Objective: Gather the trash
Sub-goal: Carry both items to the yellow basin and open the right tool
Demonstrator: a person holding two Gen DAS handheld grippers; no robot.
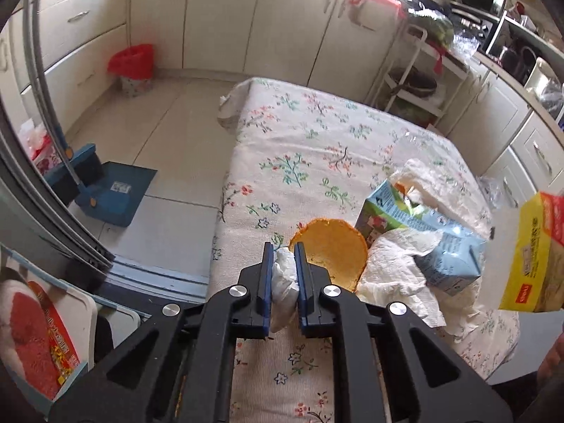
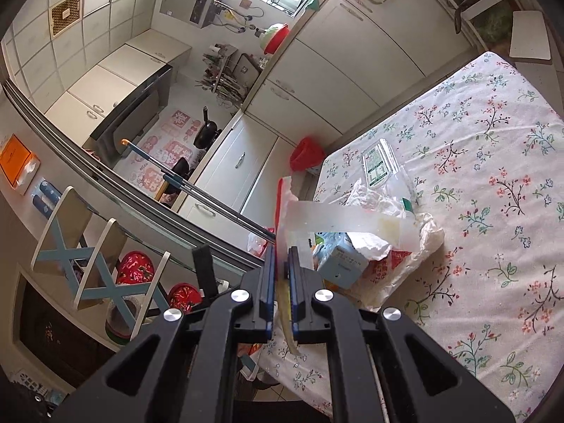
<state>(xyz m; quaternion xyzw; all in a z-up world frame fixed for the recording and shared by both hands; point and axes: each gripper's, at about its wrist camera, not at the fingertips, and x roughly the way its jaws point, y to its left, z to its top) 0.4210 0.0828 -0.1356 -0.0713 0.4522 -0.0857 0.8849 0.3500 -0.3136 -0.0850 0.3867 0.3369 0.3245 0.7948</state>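
At a floral-clothed table (image 1: 317, 148), the left gripper (image 1: 284, 257) has its fingers clamped on a crumpled white tissue (image 1: 283, 285), lifted beside an orange peel (image 1: 331, 250) and a blue carton (image 1: 447, 257). The right gripper (image 2: 282, 261) pinches the rim of a translucent plastic bag (image 2: 352, 218) already holding trash. The collecting appears midway; next, the tissue likely needs carrying over the bag's mouth.
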